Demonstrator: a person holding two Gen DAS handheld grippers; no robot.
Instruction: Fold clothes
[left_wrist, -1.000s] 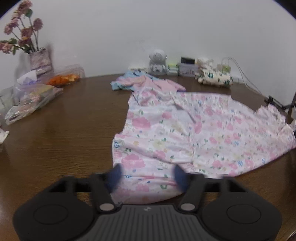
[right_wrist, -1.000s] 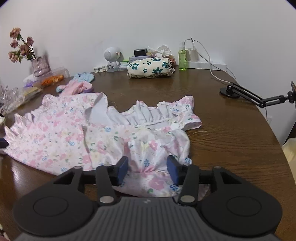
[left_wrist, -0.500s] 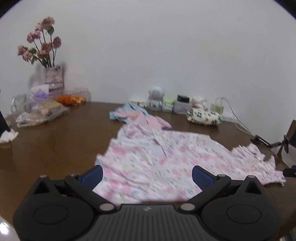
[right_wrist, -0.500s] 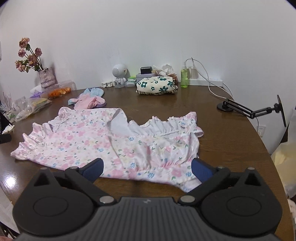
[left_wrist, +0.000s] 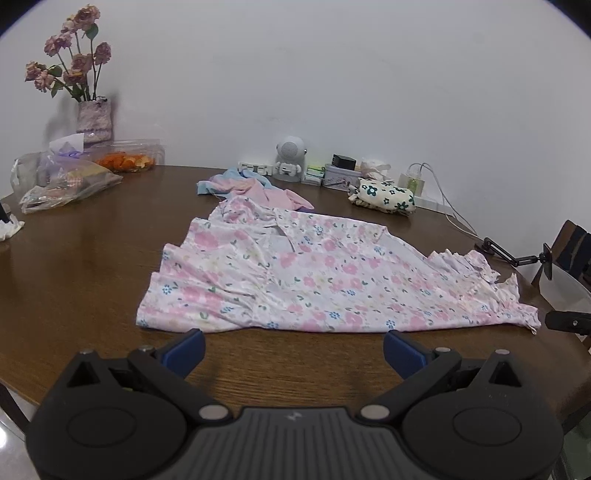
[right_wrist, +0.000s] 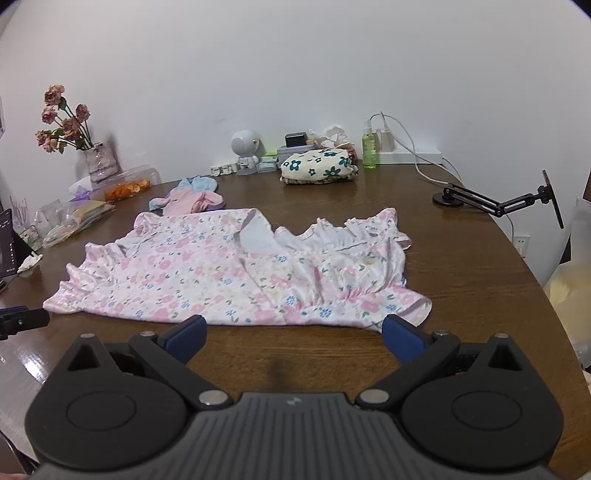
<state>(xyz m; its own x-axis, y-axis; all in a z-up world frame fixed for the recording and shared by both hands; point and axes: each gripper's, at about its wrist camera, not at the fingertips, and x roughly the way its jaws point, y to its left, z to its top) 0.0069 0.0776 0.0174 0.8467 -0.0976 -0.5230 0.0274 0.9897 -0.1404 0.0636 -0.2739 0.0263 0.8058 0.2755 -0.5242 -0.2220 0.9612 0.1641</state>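
Pink-flowered and thin, the dress (left_wrist: 295, 273) lies spread across the middle of the brown table (left_wrist: 92, 258), partly doubled over itself with a pale lining flap showing near the neckline. Both tools hang short of its near hem: the left gripper (left_wrist: 293, 349) and the right gripper (right_wrist: 293, 338) each stand with blue pads spread wide and nothing between them.

The cloth looks slippery, so a pinch on only the top layer would likely drag that layer alone and skew the fold. Its ruffled hem is bunched, and a careless sweep could carry wrinkles inward. Behind it, the small pink and blue clothes (left_wrist: 255, 188) touch or nearly touch the far edge and might get caught up in a fold.

Only the right view shows the green bottle (right_wrist: 369, 149) and the whole black stand arm (right_wrist: 495, 203). Only the left view shows the flowers (left_wrist: 70, 51) large and clear.
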